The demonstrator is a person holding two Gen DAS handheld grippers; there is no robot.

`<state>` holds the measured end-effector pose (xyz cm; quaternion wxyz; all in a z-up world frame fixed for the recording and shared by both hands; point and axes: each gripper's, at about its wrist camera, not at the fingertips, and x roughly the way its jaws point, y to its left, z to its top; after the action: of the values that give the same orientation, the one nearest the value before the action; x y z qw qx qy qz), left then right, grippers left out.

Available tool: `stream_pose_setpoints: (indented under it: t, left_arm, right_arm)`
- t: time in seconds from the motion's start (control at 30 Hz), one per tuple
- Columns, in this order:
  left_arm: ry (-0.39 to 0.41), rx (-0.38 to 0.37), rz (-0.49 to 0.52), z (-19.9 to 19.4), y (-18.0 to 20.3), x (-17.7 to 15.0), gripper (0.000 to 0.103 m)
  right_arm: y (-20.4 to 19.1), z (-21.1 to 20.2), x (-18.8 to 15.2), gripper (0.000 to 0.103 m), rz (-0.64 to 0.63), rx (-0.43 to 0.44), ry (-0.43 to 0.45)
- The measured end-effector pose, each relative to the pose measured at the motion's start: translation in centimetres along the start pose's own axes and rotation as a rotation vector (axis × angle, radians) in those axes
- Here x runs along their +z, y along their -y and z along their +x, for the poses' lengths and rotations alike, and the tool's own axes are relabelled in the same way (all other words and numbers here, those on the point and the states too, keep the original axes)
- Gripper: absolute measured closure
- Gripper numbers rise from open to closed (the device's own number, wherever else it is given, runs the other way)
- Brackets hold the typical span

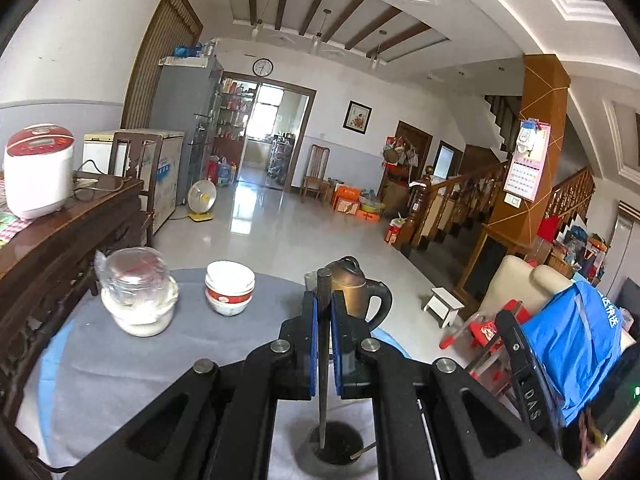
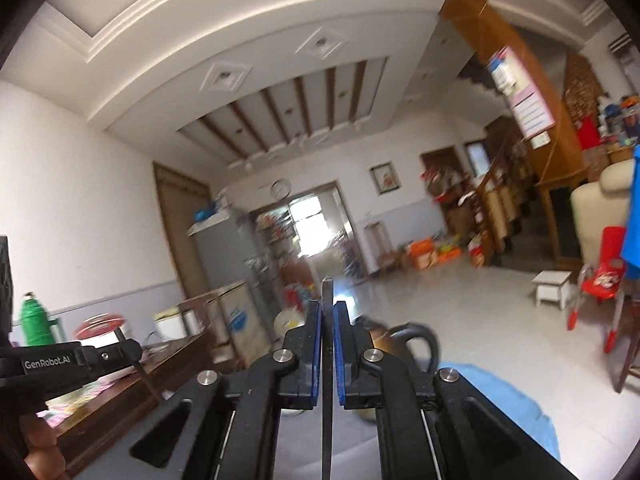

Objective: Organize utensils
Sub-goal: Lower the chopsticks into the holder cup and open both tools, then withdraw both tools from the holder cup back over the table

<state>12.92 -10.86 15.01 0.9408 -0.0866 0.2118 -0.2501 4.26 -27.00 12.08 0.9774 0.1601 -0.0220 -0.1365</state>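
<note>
My left gripper (image 1: 323, 300) is shut on a dark chopstick (image 1: 322, 360) held upright. Its lower end reaches into a dark round utensil holder (image 1: 335, 442) on the grey-clothed table (image 1: 100, 364), where another stick tip pokes out. My right gripper (image 2: 328, 312) is shut on a second dark chopstick (image 2: 327, 360), also upright, held above the table; this view is blurred. The left gripper's body (image 2: 60, 364) shows at the left of the right wrist view.
A covered glass bowl (image 1: 138, 300) and stacked white-and-red bowls (image 1: 230, 288) stand on the table's far left. A brown kettle (image 1: 358, 292) stands just behind the left gripper. A wooden sideboard (image 1: 68, 232) with a rice cooker (image 1: 38, 170) is at left.
</note>
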Motion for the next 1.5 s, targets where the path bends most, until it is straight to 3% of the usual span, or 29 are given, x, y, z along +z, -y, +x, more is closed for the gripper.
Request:
stream_pose_setpoints:
  t: [0.27,0.5,0.57,0.6,0.63,0.7,0.8,0.83,0.87,1.0,1.23,1.5]
  left_arm:
    - [-0.107,0.033,-0.007,6.1,1.0,-4.0,0.096]
    - [-0.253,0.049,0.017,7.7,0.0,-7.5,0.095]
    - [-0.278,0.048,0.025,7.1,-0.4,-8.1,0.090]
    - [-0.287,0.045,0.030,6.6,-0.5,-8.3,0.076]
    - [-0.299,0.043,0.036,6.0,-0.7,-8.6,0.053]
    - [-0.296,0.058,0.044,4.2,-1.1,-9.3,0.041]
    - [-0.284,0.115,0.099,1.9,-1.5,-10.5,0.039]
    - [-0.292,0.130,0.119,1.1,-1.8,-11.0,0.035]
    - [-0.297,0.142,0.131,0.2,-2.2,-11.5,0.033]
    - [-0.318,0.232,0.169,-2.7,-3.1,-13.8,0.025]
    - [-0.341,0.388,0.253,-6.8,-4.5,-16.5,0.019]
    - [-0.298,0.471,0.294,-11.1,-5.4,-17.5,0.015]
  right_arm:
    - [0.5,3.8,-4.2,0.097,-0.017,-0.022,-0.110]
    - [2.2,3.5,-6.9,0.095,0.000,0.003,-0.253]
    - [2.9,3.1,-7.3,0.093,0.032,0.018,-0.301]
    - [3.4,2.9,-7.5,0.092,0.045,0.023,-0.321]
    - [3.7,2.7,-7.5,0.092,0.061,0.025,-0.341]
    - [4.7,1.6,-7.9,0.087,0.103,0.033,-0.376]
    - [6.1,-0.5,-8.6,0.058,0.158,0.044,-0.391]
    - [6.4,-1.2,-8.7,0.034,0.174,0.044,-0.388]
    - [6.8,-2.5,-8.7,0.031,0.199,0.049,-0.370]
    - [7.2,-5.1,-9.0,0.031,0.200,0.055,-0.373]
    - [6.7,-9.1,-10.8,0.031,0.155,0.058,-0.480]
    - [4.6,-12.4,-11.8,0.031,0.065,0.071,-0.550]
